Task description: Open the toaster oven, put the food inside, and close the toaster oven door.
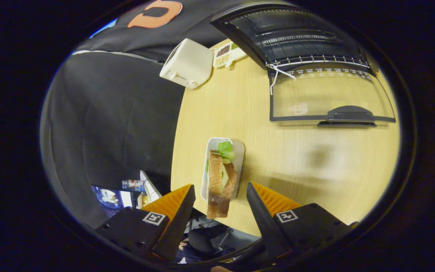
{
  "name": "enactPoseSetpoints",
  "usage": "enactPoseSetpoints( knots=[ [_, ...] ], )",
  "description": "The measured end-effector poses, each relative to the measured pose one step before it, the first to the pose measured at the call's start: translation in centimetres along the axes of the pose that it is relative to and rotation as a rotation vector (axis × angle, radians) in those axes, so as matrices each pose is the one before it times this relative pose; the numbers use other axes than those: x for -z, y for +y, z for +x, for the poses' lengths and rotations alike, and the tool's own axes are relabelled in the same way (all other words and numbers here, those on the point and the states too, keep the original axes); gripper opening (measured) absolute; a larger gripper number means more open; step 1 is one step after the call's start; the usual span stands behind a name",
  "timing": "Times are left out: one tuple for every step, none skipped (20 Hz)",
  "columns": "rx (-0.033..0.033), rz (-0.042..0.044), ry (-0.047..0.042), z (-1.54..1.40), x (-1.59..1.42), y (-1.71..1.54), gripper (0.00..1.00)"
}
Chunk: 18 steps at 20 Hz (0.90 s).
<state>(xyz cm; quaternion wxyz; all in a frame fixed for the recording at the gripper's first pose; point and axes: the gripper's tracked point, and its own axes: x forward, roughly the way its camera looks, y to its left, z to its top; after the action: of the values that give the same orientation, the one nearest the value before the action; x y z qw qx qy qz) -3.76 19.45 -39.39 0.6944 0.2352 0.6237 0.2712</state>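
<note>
Sandwich (220,181) of toasted bread and green lettuce stands on edge in a narrow white tray (240,151) near the edge of the light wooden tabletop (308,162). Its near end sticks out past the tray and lies in the gap between the two fingers of the tongs (220,197), which are spread wide, released, neither finger touching the bread. Beyond the tray, well apart across bare wood, sits the toaster oven (296,37) with its glass door (327,98) folded down flat onto the tabletop, handle (347,113) toward the tongs, and the wire rack (315,60) showing at the mouth of the dark cavity. A white string (278,75) hangs at the door's hinge corner. Beside the oven stands a white pop-up toaster (187,63), with a small divided dish of grains (227,56) between them.
</note>
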Motion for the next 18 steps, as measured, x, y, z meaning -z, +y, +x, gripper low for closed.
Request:
enactPoseSetpoints(
  knots=[
    [-0.0012,0.00542,0.00069,0.463,-0.142,-0.058,0.9],
    [-0.0025,-0.00029,0.00708,0.485,-0.159,-0.05,0.87],
    [-0.00322,0.00579,0.01343,0.503,-0.023,-0.116,0.85],
    [-0.00496,0.01633,0.00794,0.427,0.018,-0.016,0.81],
    [-0.01306,0.01695,0.00842,0.47,-0.117,0.091,0.78],
    [-0.00813,0.01639,0.00473,0.197,-0.057,-0.054,0.69],
    [-0.01634,0.02979,0.00104,0.048,-0.142,0.162,0.6],
    [-0.00109,0.02308,0.00665,-0.284,0.274,0.23,0.45],
    [0.00386,-0.00382,0.00525,0.178,0.101,-0.005,0.43],
    [0.00764,-0.01895,0.00246,-0.255,0.148,0.115,0.4],
    [0.00097,-0.02488,-0.0028,-0.571,0.118,0.425,0.39],
    [-0.00128,-0.02414,-0.00208,-0.545,0.098,0.395,0.38],
    [-0.00598,-0.01515,-0.00736,-0.636,0.09,0.55,0.38],
    [-0.01138,-0.00756,-0.0085,-0.558,-0.046,0.477,0.38],
    [-0.01387,-0.00183,-0.00855,-0.68,0.018,0.675,0.38],
    [-0.01062,0.00294,-0.00967,-0.743,-0.085,0.502,0.38],
    [-0.00767,0.00166,-0.0111,-0.649,-0.067,0.346,0.38],
    [-0.0089,0.00013,-0.01524,-0.747,-0.207,0.36,0.38]
  ],
)
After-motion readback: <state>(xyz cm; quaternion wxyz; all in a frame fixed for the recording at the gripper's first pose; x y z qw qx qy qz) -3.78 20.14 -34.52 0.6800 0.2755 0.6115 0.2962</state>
